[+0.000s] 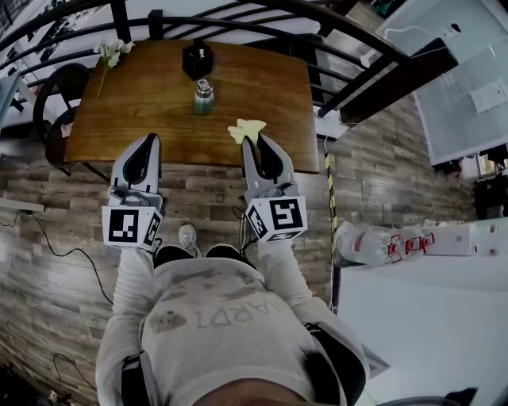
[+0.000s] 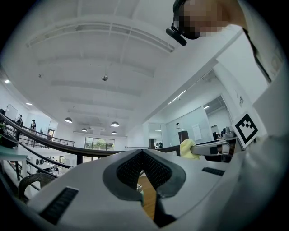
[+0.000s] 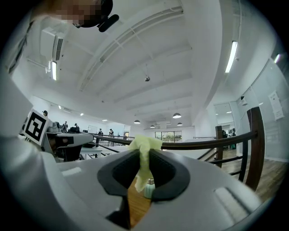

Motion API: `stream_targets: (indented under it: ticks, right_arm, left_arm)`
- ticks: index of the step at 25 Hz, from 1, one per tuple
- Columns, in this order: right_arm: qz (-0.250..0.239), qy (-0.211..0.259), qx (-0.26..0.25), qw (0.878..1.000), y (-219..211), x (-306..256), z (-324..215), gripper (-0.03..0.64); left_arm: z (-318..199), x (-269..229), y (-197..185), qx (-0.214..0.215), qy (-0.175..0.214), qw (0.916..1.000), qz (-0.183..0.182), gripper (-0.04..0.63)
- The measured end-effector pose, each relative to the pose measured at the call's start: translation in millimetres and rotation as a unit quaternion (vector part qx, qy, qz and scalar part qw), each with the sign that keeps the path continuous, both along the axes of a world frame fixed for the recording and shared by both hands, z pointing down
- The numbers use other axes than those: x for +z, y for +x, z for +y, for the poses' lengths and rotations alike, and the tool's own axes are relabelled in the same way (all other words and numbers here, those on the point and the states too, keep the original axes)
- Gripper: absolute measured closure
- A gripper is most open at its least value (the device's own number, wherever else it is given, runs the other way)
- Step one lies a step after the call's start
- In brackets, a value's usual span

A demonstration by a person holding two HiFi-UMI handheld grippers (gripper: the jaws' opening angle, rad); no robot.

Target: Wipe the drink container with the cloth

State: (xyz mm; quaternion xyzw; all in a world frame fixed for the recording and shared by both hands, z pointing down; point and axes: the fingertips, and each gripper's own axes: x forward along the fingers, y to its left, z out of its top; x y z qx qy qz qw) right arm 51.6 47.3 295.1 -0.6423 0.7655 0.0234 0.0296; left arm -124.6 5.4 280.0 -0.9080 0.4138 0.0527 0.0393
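Note:
A small green drink container [image 1: 204, 97] with a silver cap stands upright on the wooden table [image 1: 143, 119], near its middle. My right gripper [image 1: 252, 139] is shut on a pale yellow cloth [image 1: 245, 128], held over the table's near edge, to the right of the container and short of it. In the right gripper view the cloth [image 3: 143, 158] hangs pinched between the jaws, with the container [image 3: 148, 188] showing low behind it. My left gripper [image 1: 151, 141] is shut with nothing in it, at the near edge left of the container. The left gripper view shows the cloth [image 2: 187, 148] at right.
A black box [image 1: 198, 59] stands at the table's far side and a flower sprig [image 1: 111, 54] lies at its far left corner. A dark chair [image 1: 55, 103] is at the left, a black railing [image 1: 238, 24] behind, and a white counter [image 1: 421, 317] at the right.

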Motion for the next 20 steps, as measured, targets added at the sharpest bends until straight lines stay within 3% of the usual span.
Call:
stream_targets:
  ticks: [12, 20]
  right_arm:
    - [-0.004, -0.006, 0.036, 0.999, -9, 6, -79, 0.541]
    - [-0.002, -0.016, 0.057, 0.998, -14, 15, -104, 0.541]
  left_arm:
    - [-92, 4, -5, 0.039, -0.001, 0.9992, -0.005, 0.589]
    - [-129, 17, -2, 0.07, -0.008, 0.9974, -0.011, 0.589]
